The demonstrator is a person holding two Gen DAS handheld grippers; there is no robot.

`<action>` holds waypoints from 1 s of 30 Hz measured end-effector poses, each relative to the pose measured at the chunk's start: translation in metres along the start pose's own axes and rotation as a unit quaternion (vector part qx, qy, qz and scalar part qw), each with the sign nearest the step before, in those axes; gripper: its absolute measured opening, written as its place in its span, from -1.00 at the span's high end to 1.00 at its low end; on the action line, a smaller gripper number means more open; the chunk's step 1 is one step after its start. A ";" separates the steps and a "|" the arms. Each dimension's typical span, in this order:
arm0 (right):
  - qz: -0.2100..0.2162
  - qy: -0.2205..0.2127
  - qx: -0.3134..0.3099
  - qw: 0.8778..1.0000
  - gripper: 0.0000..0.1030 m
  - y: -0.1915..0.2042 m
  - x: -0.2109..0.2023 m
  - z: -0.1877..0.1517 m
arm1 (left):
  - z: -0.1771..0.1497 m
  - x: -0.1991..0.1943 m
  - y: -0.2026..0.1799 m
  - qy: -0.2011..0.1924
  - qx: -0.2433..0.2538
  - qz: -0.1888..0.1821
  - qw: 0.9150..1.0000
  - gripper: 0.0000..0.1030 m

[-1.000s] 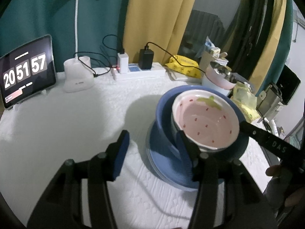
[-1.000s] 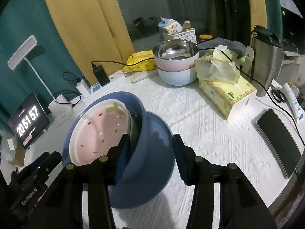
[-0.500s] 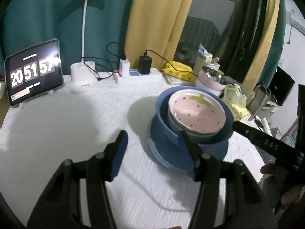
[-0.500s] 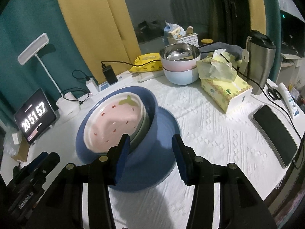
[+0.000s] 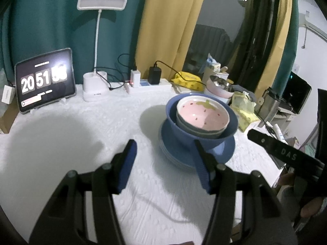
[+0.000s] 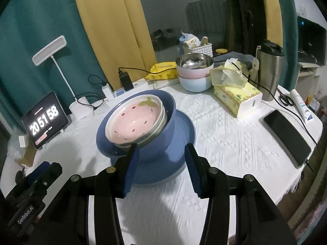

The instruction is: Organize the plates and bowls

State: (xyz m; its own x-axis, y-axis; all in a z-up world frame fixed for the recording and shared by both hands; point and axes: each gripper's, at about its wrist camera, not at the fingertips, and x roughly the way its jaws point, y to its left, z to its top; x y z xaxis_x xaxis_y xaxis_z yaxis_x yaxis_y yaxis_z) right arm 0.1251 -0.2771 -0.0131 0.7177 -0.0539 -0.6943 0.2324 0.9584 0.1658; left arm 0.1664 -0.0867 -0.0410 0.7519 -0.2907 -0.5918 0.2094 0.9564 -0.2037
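Your stack sits mid-tabletop (image 6: 224, 143): strawberry bowl (image 6: 133, 122) nested in the blue bowl (image 6: 159, 143) on the blue plates (image 6: 186, 126). Both your left gripper (image 5: 165, 163) and right gripper (image 6: 161, 167) hover just near of it, jaws about half open and holding nothing. Leave the pile square and draw away level, so neither jaw clips a rim.
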 end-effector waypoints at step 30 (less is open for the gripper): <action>0.000 -0.065 -0.045 0.997 0.06 0.026 -0.082 -0.042 | -0.035 -0.097 0.002 -0.092 0.022 0.030 0.995 -0.74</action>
State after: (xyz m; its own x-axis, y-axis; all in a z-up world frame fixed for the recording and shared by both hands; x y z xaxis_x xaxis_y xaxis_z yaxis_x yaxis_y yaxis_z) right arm 0.0450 -0.2359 0.0183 0.7981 -0.0843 -0.5966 0.1766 0.9794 0.0978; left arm 0.0719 -0.0575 -0.0108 0.8646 -0.2265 -0.4485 0.1845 0.9734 -0.1360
